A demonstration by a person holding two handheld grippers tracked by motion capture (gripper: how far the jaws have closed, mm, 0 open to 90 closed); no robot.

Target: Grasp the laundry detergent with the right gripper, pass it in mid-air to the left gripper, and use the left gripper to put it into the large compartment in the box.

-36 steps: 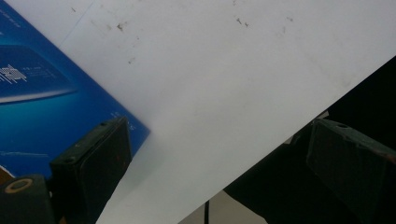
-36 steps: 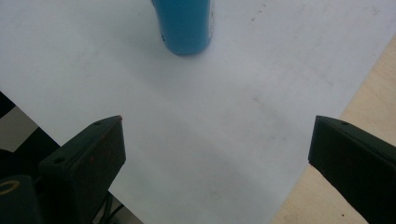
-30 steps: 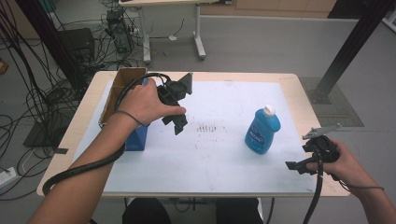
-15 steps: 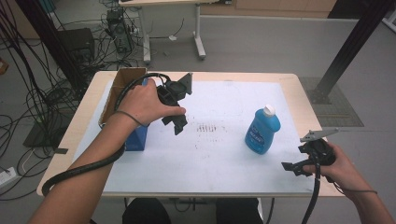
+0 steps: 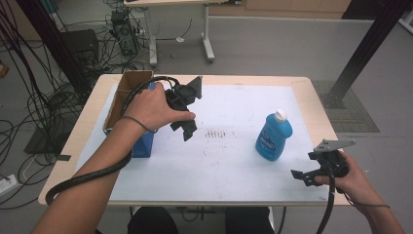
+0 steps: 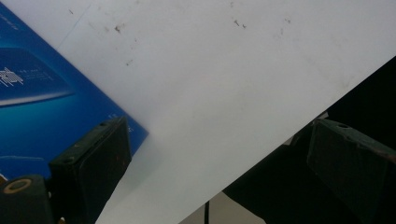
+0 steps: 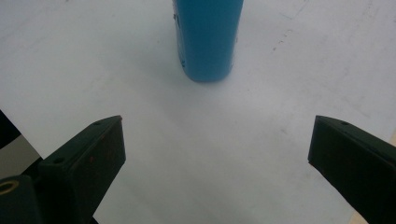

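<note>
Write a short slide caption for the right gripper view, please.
Open right gripper faces the upright blue bottle on the white table.

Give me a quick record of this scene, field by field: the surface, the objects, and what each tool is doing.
surface: white sheet on a wooden table
bottle: blue bottle with a white cap, upright, right of centre
box: open cardboard box with blue sides, at the left edge
left tool: left tool open, holding nothing, above the sheet beside the box
right tool: right tool open, holding nothing, aimed at the bottle's base, apart from it
likely next: the right tool may close in on the bottle
</note>
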